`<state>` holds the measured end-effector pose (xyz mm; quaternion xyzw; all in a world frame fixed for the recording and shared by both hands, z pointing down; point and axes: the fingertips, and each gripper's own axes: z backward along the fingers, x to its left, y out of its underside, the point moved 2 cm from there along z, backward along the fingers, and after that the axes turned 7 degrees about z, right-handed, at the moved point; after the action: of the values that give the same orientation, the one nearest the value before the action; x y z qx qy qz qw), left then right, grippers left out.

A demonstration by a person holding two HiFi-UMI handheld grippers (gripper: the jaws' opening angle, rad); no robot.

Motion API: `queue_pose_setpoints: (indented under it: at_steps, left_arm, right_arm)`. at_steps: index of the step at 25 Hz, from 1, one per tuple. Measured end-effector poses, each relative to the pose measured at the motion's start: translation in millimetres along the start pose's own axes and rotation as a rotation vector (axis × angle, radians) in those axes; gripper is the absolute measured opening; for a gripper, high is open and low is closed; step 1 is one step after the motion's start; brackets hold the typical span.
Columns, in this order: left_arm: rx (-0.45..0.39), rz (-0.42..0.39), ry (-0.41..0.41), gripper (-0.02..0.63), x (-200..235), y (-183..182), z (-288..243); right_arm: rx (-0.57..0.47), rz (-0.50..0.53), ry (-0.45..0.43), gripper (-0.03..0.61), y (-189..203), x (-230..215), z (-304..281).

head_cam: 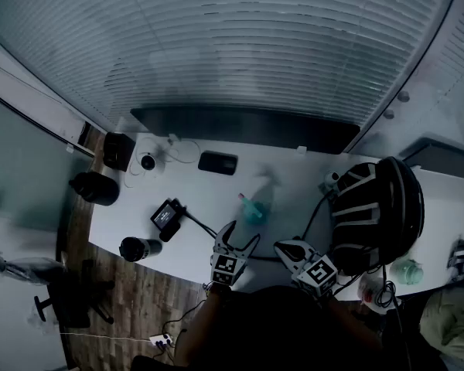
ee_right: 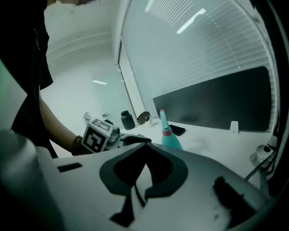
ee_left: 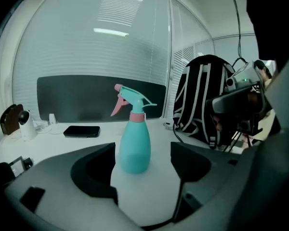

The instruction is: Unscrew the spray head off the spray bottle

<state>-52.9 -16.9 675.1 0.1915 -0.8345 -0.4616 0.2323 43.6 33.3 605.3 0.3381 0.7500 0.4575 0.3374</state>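
A teal spray bottle (head_cam: 253, 209) with a pink collar and pink trigger stands upright on the white table (head_cam: 294, 172). My left gripper (head_cam: 241, 235) is just in front of it, open. In the left gripper view the bottle (ee_left: 135, 146) stands a little beyond the two dark pads (ee_left: 94, 170), in line with the gap and touching neither. My right gripper (head_cam: 288, 247) is to the right of the left one, shut and empty. The right gripper view shows its jaws (ee_right: 143, 152) meeting, with the bottle (ee_right: 170, 139) further off and the left gripper's marker cube (ee_right: 98, 134) at the left.
A black-and-white backpack (head_cam: 379, 207) fills the table's right side, with cables by it. A dark phone (head_cam: 217, 162), a small white camera (head_cam: 148, 161), a black device (head_cam: 166, 216) and a dark flask (head_cam: 139, 248) lie to the left. A dark panel (head_cam: 240, 126) runs along the back.
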Motion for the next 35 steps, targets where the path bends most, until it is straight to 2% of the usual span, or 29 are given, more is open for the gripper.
queue_pose_setpoints:
  at_steps: [3,7,10,13,17,19,20,21,23,27,31,35]
  left_arm:
    - [0.05,0.024,0.024,0.387,4.8,10.4,-15.3]
    - [0.082,0.066,0.03,0.541,14.3,23.0,-41.1]
    - [0.107,0.094,0.036,0.578,16.2,24.3,-57.0]
    - [0.119,0.089,0.024,0.58,19.9,23.7,-69.3]
    - [0.123,0.118,0.005,0.58,24.0,21.2,-82.6]
    - [0.145,0.056,-0.025,0.578,23.9,22.3,-85.1]
    - [0.155,0.01,-0.052,0.405,25.1,22.1,-84.4]
    - [0.159,-0.022,-0.078,0.36,27.0,21.3,-83.5]
    - [0.156,-0.038,-0.102,0.359,29.6,19.4,-82.6]
    - [0.136,-0.036,-0.088,0.359,27.5,15.0,-78.9]
    - [0.12,-0.001,-0.124,0.354,34.1,8.0,-71.1]
    - [0.111,-0.002,-0.12,0.353,33.6,-1.4,-59.8]
  right_arm:
    - [0.007,-0.016,0.0,0.002,5.5,-1.1,2.4]
    - [0.014,-0.039,0.004,0.002,10.0,-1.3,4.3]
    - [0.024,-0.023,0.021,0.002,10.7,-5.2,6.7]
    - [0.005,-0.025,0.04,0.002,4.4,-8.0,8.7]
    - [-0.001,-0.02,0.044,0.002,-1.9,-11.0,11.8]
    - [0.006,-0.022,0.045,0.002,-1.1,-11.7,12.5]
    - [0.005,-0.025,0.047,0.002,-1.4,-12.1,12.7]
    - [0.001,-0.028,0.05,0.002,-2.1,-12.8,12.6]
    - [-0.006,-0.031,0.054,0.002,-2.7,-14.1,11.9]
    - [-0.001,-0.016,0.047,0.002,0.3,-14.5,9.3]
    - [-0.002,-0.021,0.04,0.002,-4.2,-14.7,6.2]
    - [-0.003,0.057,0.051,0.002,-14.8,-16.5,1.9]
